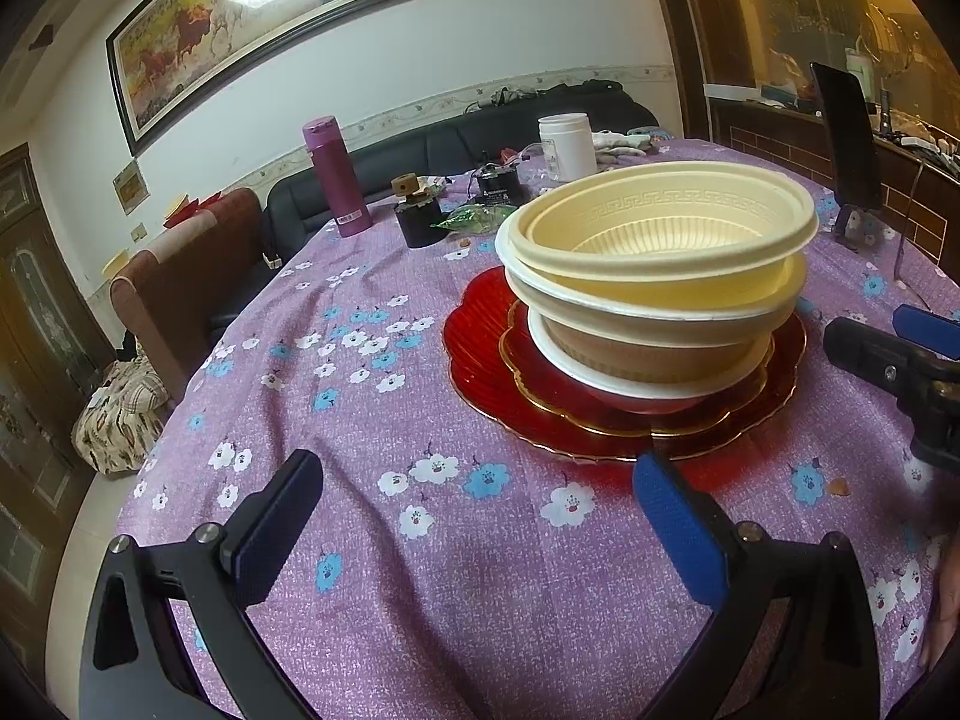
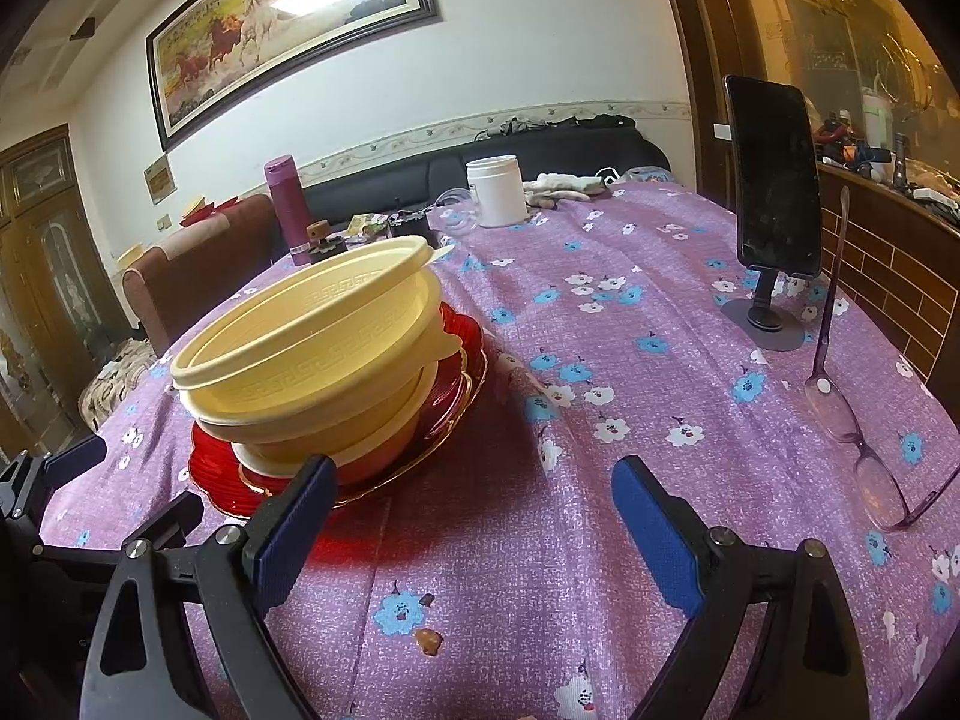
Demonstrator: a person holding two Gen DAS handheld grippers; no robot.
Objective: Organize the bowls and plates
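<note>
A stack of cream plastic bowls (image 1: 660, 252) sits nested on a smaller red plate with a gold rim (image 1: 690, 420), which lies on a large red glass plate (image 1: 480, 360). The stack also shows in the right wrist view (image 2: 306, 348) on the red plates (image 2: 456, 354). My left gripper (image 1: 480, 510) is open and empty, just in front of the plates. My right gripper (image 2: 474, 516) is open and empty, to the right of the stack; its left pad (image 2: 294, 522) is near the plate's rim. The right gripper also shows in the left wrist view (image 1: 900, 360).
The table has a purple flowered cloth (image 1: 360, 420). At the back stand a purple flask (image 1: 336, 174), a white jar (image 1: 567, 147) and small dark items (image 1: 420, 216). A phone on a stand (image 2: 774, 180) and eyeglasses (image 2: 852, 420) are at the right.
</note>
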